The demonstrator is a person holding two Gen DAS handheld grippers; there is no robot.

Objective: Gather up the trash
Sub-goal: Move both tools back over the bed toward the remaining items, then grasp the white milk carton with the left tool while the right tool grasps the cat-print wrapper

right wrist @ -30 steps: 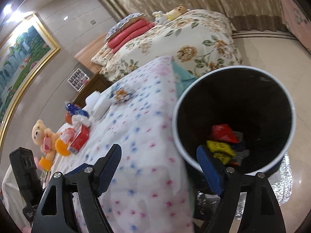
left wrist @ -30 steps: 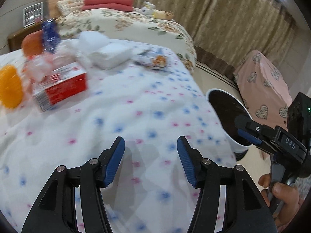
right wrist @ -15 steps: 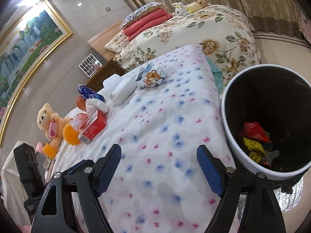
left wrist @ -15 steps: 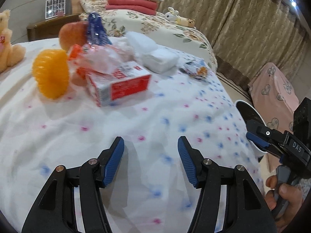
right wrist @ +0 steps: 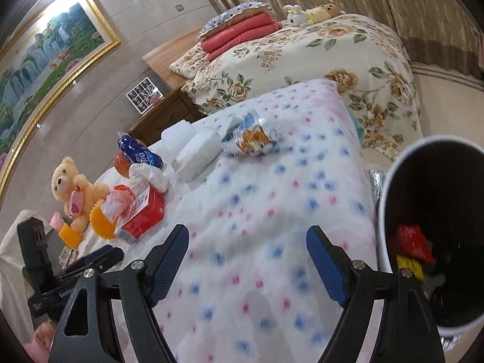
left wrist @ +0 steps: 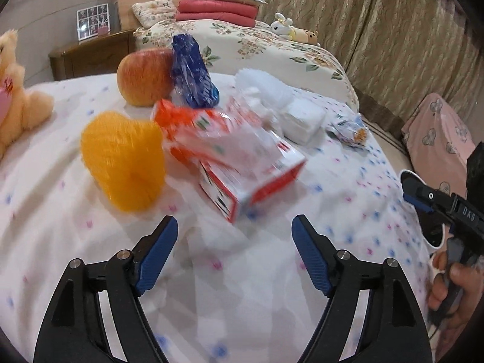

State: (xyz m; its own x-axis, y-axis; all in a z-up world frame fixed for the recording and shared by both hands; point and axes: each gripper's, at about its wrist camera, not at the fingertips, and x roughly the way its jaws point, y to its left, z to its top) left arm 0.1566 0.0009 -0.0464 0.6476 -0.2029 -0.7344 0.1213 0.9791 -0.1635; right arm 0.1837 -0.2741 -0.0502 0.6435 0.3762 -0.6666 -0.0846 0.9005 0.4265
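My left gripper is open and empty, just short of a red and white carton with a clear and orange wrapper lying on it. A blue wrapper leans on an apple behind. A cartoon snack wrapper lies farther along the bed; it also shows in the left wrist view. My right gripper is open and empty over the dotted bedspread, left of the black trash bin holding several wrappers.
A yellow spiky ball, a teddy bear and white tissue packs lie on the bed. A second bed with floral cover stands behind. A wooden nightstand and a pink heart-patterned stool stand nearby.
My left gripper has moved closer to the carton and wrappers and opened wider. My right gripper has swung left, away from the bin, over the bedspread.
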